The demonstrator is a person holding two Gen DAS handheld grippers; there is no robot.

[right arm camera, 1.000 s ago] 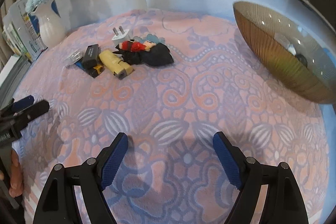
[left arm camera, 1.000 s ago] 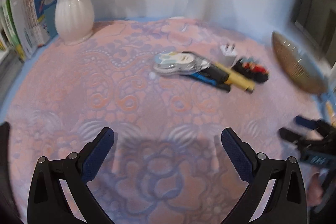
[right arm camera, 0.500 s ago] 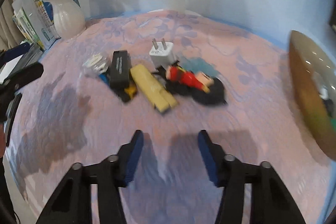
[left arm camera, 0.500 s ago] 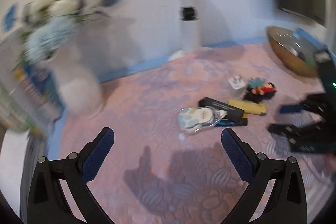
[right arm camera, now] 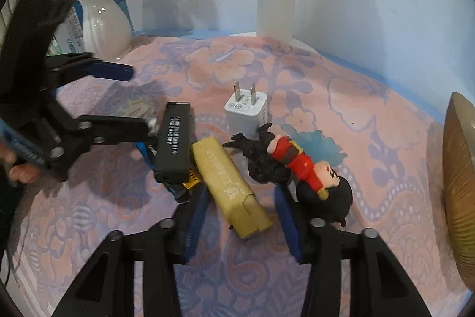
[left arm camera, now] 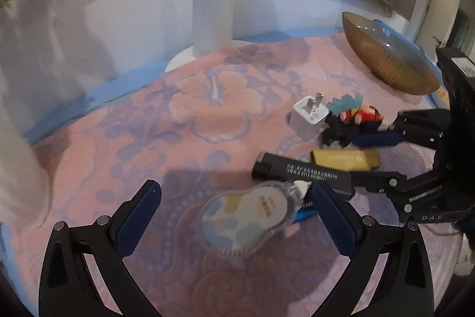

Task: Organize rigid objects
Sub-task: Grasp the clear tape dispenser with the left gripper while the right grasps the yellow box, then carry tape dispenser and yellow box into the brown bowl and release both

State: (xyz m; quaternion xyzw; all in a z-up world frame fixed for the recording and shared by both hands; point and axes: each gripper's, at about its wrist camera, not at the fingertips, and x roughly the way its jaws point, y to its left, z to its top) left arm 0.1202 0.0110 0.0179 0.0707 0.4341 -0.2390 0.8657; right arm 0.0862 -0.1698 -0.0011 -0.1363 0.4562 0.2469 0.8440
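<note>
Straddling the yellow bar (right arm camera: 231, 180) with fingers apart, the right tool (right arm camera: 240, 216) is at the pick-up step; the left tool (left arm camera: 234, 216), also apart, brackets the tape dispenser (left arm camera: 252, 213). Both lie mid-tabletop (left arm camera: 148, 138). Next: close squarely, lift toward the bowl (left arm camera: 386, 64).

You have a pink and lilac patterned cloth (right arm camera: 341, 115) over the table, with a blue edge (left arm camera: 89, 97) showing along the wall side. At the back you see a white lamp post (right arm camera: 276, 8) with a black joint, standing on a round white base. At far left: a white ribbed vase (right arm camera: 102, 25) with blue and white flowers, and printed boxes (right arm camera: 71, 28) just behind it.
</note>
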